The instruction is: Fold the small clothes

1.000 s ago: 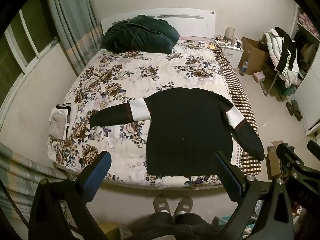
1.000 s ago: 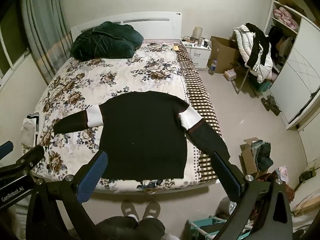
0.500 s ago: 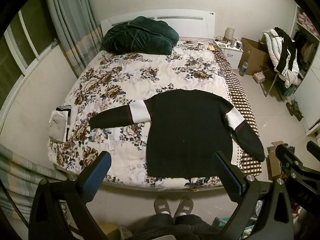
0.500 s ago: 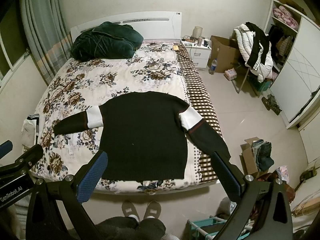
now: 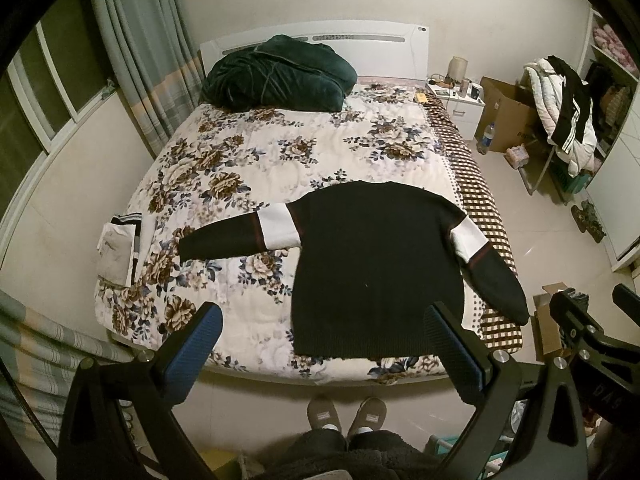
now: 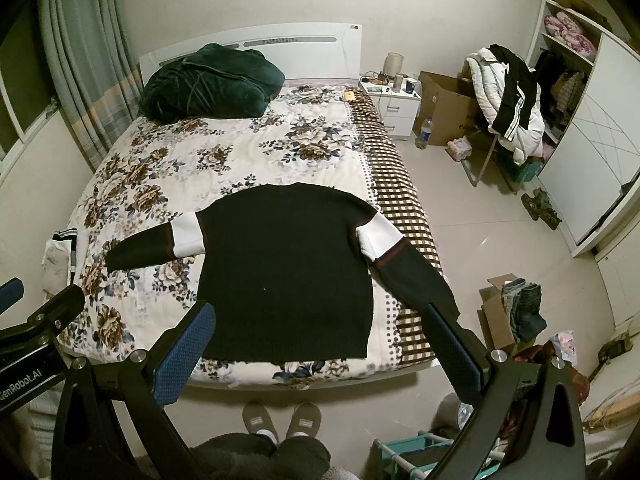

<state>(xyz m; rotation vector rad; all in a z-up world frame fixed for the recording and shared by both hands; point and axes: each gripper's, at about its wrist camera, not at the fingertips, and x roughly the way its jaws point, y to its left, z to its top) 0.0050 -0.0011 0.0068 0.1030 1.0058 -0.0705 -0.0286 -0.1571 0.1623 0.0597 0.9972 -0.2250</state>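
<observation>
A black sweater (image 5: 376,268) with white and red bands on the sleeves lies flat and spread out near the foot of the floral bed (image 5: 280,160). It also shows in the right wrist view (image 6: 286,272). Its right sleeve hangs over the bed's checked edge. My left gripper (image 5: 320,340) is open and empty, held above the foot of the bed, well short of the sweater. My right gripper (image 6: 318,336) is open and empty too, at the same height to the right. Each gripper shows at the edge of the other's view.
A folded pile of light clothes (image 5: 120,248) lies at the bed's left edge. A dark green blanket (image 5: 280,74) sits at the headboard. A nightstand (image 6: 394,108), cardboard boxes (image 6: 508,312), a chair with jackets (image 6: 508,100) and a wardrobe stand to the right. My slippered feet (image 5: 346,416) are at the bed's foot.
Both views have drifted slightly, with the bed and sweater sitting a little lower in frame. The sweater has not moved and both grippers stay open.
</observation>
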